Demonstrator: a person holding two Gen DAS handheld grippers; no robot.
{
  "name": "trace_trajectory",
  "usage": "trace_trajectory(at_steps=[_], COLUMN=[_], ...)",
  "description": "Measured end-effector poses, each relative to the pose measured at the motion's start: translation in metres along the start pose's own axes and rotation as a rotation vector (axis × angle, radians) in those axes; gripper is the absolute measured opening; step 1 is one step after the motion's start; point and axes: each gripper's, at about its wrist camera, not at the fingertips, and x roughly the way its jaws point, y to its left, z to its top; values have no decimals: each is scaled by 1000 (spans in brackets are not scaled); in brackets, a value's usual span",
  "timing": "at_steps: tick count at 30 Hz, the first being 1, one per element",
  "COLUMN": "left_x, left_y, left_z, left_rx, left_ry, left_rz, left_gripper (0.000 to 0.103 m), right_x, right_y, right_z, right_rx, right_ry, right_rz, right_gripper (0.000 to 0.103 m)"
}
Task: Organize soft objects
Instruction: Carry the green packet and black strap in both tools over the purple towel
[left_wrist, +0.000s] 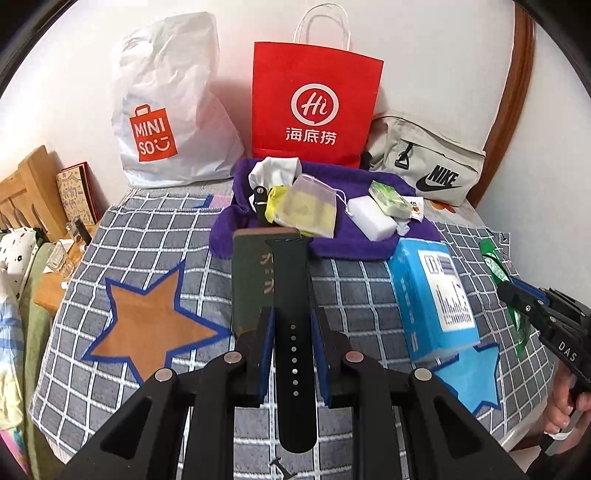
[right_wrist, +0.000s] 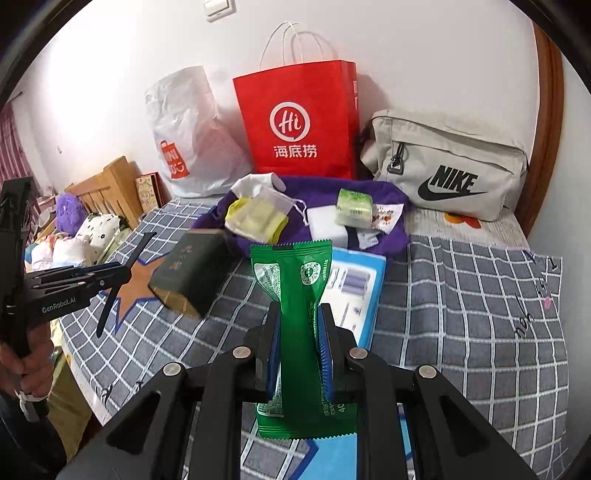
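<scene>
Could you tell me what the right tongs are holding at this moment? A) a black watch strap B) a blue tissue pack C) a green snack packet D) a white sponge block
C: the right tongs are shut on the green snack packet, clamped between their blue pads.

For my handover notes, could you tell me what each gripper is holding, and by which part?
The left gripper pinches a black watch strap across its holed section. The right gripper pinches a green snack packet around its middle.
</scene>
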Motion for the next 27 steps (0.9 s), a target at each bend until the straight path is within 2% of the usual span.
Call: trace_trajectory(at_steps=[11,27], left_x=[24,75], left_y=[6,19], left_z=[37,92], left_rx=[9,-9], left_ry=[4,26], left_rz=[12,-1], left_gripper=[20,20], right_x=[33,105], right_y=[-14,-22], right_z=[40,98], right_rx=[17,-27], right_ry=[4,29], right_rz=[-19,18], right_gripper=[19,19])
